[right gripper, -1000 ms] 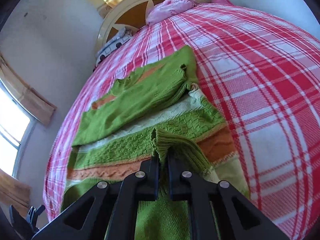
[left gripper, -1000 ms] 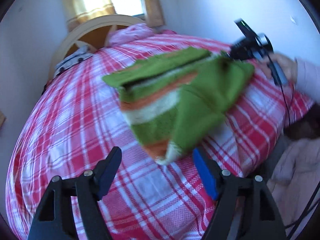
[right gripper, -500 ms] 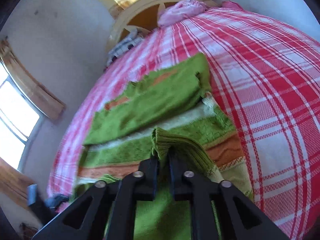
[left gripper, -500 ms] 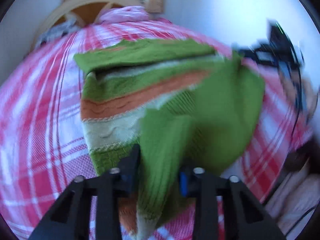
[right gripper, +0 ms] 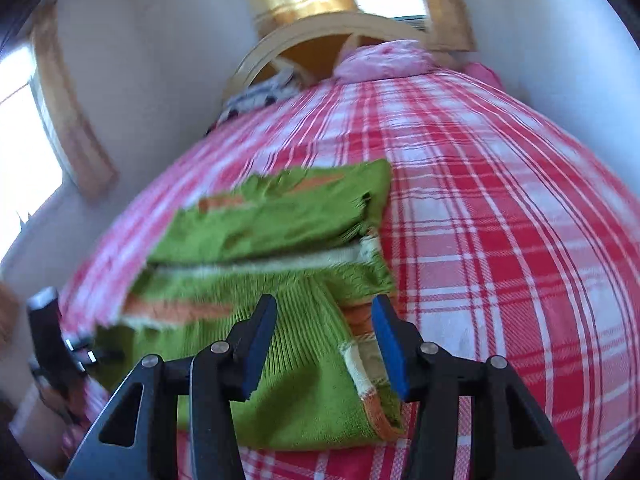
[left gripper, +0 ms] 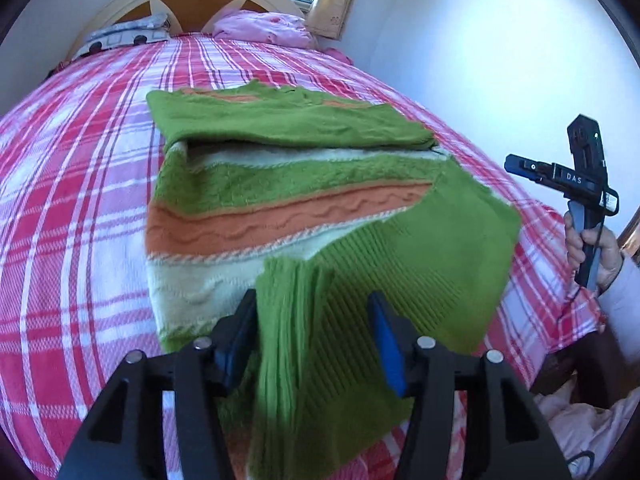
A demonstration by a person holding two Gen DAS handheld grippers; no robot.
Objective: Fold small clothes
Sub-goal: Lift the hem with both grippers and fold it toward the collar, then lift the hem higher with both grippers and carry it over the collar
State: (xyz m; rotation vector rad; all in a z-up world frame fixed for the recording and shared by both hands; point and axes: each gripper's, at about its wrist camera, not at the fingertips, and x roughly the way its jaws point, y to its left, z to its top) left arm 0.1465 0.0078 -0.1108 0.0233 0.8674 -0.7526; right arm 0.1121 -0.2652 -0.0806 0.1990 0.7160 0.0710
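One green sweater (left gripper: 280, 184) (striped orange, cream), two opening tools.

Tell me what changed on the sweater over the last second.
The right tongs let go of the ribbed sleeve and are opening above it. The left tongs moved in around the sleeve's folded edge on the green sweater; their jaws are opening too. The sweater's body stayed flat on the plaid bedspread.

My left tongs (left gripper: 312, 320) hide the sweater's (left gripper: 280, 184) near hem. Right view smeared: other tongs (right gripper: 52, 344) at left edge blurred, cut off. Grey-patterned pillow (right gripper: 264, 88) too blurred to read.
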